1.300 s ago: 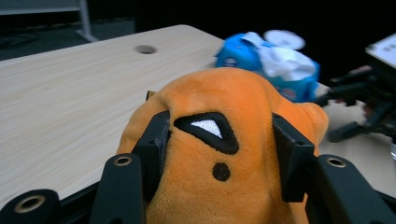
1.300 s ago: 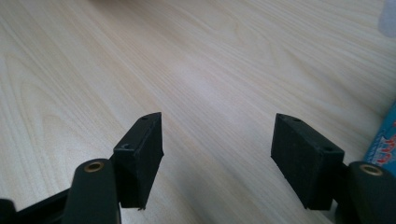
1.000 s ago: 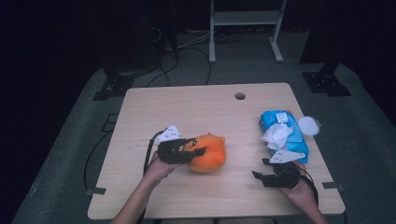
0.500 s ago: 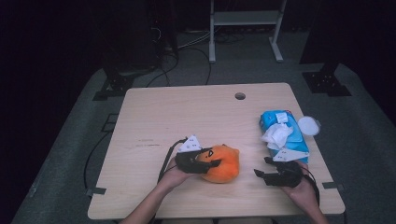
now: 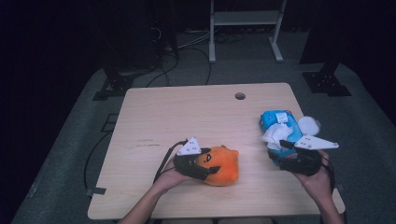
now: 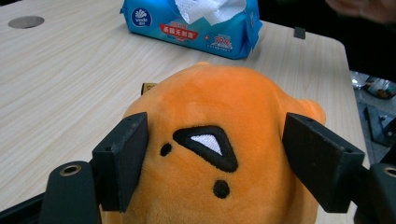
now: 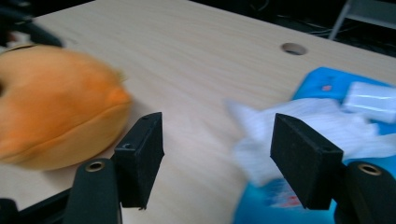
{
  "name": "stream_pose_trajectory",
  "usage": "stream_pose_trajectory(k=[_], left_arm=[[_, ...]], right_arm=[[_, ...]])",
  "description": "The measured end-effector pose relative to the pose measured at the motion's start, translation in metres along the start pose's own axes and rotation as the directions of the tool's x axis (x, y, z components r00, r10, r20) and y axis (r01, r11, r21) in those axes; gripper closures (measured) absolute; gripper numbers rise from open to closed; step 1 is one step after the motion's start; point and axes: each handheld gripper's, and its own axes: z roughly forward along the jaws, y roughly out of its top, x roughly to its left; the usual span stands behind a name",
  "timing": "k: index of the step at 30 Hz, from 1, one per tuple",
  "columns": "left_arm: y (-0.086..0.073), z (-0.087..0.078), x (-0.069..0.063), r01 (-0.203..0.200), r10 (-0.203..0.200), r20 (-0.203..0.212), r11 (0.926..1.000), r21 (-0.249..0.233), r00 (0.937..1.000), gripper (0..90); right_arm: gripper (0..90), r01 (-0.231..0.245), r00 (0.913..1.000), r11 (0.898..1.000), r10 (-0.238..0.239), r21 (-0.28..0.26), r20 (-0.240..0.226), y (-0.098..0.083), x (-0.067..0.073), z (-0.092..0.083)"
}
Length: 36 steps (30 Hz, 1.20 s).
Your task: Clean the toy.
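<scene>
An orange plush toy with a black-and-white stitched face lies on the wooden table near its front edge. My left gripper reaches it from the left. In the left gripper view the plush sits between the two jaws of that gripper. Those jaws have just been opening and no longer squeeze the toy. My right gripper hovers at the near end of a blue tissue pack. In its own view the right gripper stands open with nothing between the jaws, and the pack and the plush lie beyond.
A white tissue sticks out of the pack, and a round white lid lies just right of it at the table's right edge. A cable hole sits at the back. Metal frame legs stand on the floor behind.
The left gripper carried the plush right and toward the front edge, set it down and opened its jaws. The right gripper rose and moved up to the tissue pack.
</scene>
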Motion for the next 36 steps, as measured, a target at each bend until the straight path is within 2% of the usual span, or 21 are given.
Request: stream_pose_trajectory(k=[2,3,8,9,12,13,16,17,18,20,22,23,24,25,26,27,29,32,34,35,36], left_arm=[[-0.002,0.000,0.001,0.013,-0.013,0.002,0.9999,-0.003,0.9999,22.3],[-0.002,0.000,0.001,0.015,-0.015,0.001,0.9999,-0.005,0.9999,22.3],[-0.004,0.001,0.001,0.012,-0.012,-0.001,0.9999,-0.006,0.9999,20.5],[-0.004,0.001,0.001,0.014,-0.014,0.000,0.9999,-0.006,0.9999,19.9],[-0.005,0.001,0.001,0.016,-0.016,0.000,0.9999,-0.005,0.9999,19.4],[-0.005,0.001,0.001,0.014,-0.014,0.000,0.9999,-0.006,0.9999,19.3],[-0.006,0.001,0.001,0.014,-0.014,0.000,0.9999,-0.008,0.9999,19.2],[-0.007,0.002,0.001,0.009,-0.009,0.001,0.9999,-0.008,1.0000,19.0],[-0.007,0.002,0.001,0.009,-0.009,0.001,0.9999,-0.008,1.0000,19.0],[-0.007,0.002,0.001,0.009,-0.009,0.001,0.9999,-0.011,1.0000,18.9],[-0.008,0.002,0.001,0.008,-0.008,0.000,0.9999,-0.013,1.0000,18.8],[-0.009,0.002,0.001,0.007,-0.007,0.002,0.9999,-0.013,1.0000,18.8],[-0.009,0.002,0.001,0.007,-0.007,0.002,0.9999,-0.013,1.0000,18.8],[-0.009,0.002,0.001,0.008,-0.008,0.002,0.9999,-0.014,1.0000,18.7],[-0.009,0.002,0.001,0.008,-0.008,0.002,0.9999,-0.014,1.0000,18.6],[-0.009,0.003,0.001,0.009,-0.009,0.001,0.9999,-0.015,1.0000,18.5],[-0.009,0.003,0.001,0.010,-0.010,0.001,0.9998,-0.016,1.0000,18.5],[-0.011,0.003,0.000,0.015,-0.015,0.000,0.9996,-0.023,0.9999,18.3],[-0.011,0.004,0.000,0.016,-0.016,-0.002,0.9995,-0.027,0.9999,17.7],[-0.011,0.004,0.000,0.014,-0.014,-0.004,0.9996,-0.026,0.9999,17.7],[-0.011,0.004,0.000,0.011,-0.011,-0.005,0.9997,-0.023,0.9999,17.7]], right_arm=[[33.1,-0.001,0.9988,1.000,-0.001,0.025,0.049,0.008,-0.018,0.005],[33.1,-0.001,0.9988,1.000,-0.001,0.025,0.049,0.008,-0.018,0.005],[32.3,-0.015,0.9969,0.998,0.010,0.066,0.078,0.020,-0.041,0.020],[32.3,-0.016,0.9968,0.996,0.009,0.088,0.079,0.024,-0.049,0.029],[32.3,-0.020,0.9960,0.993,0.009,0.117,0.088,0.026,-0.055,0.037],[33.8,-0.029,0.9951,0.989,0.015,0.145,0.098,0.025,-0.060,0.047],[35.6,-0.043,0.9930,0.984,0.023,0.171,0.116,0.022,-0.063,0.054],[40.2,-0.061,0.9925,0.980,0.040,0.189,0.116,0.019,-0.066,0.059],[40.2,-0.061,0.9925,0.980,0.040,0.189,0.116,0.019,-0.066,0.059],[49.9,-0.066,0.9898,0.976,0.037,0.206,0.137,0.013,-0.066,0.062],[59.6,-0.081,0.9880,0.977,0.053,0.196,0.145,0.010,-0.067,0.062],[68.0,-0.110,0.9845,0.976,0.080,0.190,0.156,0.007,-0.070,0.059],[68.0,-0.110,0.9845,0.976,0.080,0.190,0.156,0.007,-0.070,0.059],[73.5,-0.146,0.9832,0.972,0.122,0.182,0.136,0.005,-0.074,0.058],[73.5,-0.146,0.9832,0.972,0.122,0.182,0.136,0.005,-0.074,0.058],[82.9,-0.149,0.9814,0.972,0.123,0.182,0.147,0.006,-0.073,0.056],[83.3,-0.146,0.9813,0.972,0.118,0.185,0.152,0.007,-0.074,0.056],[85.2,-0.171,0.9796,0.967,0.146,0.189,0.137,0.007,-0.078,0.053],[85.8,-0.212,0.9745,0.962,0.195,0.174,0.112,0.006,-0.083,0.049],[85.8,-0.212,0.9745,0.962,0.195,0.174,0.112,0.006,-0.083,0.049],[86.0,-0.234,0.9704,0.959,0.220,0.159,0.098,0.005,-0.085,0.047]])
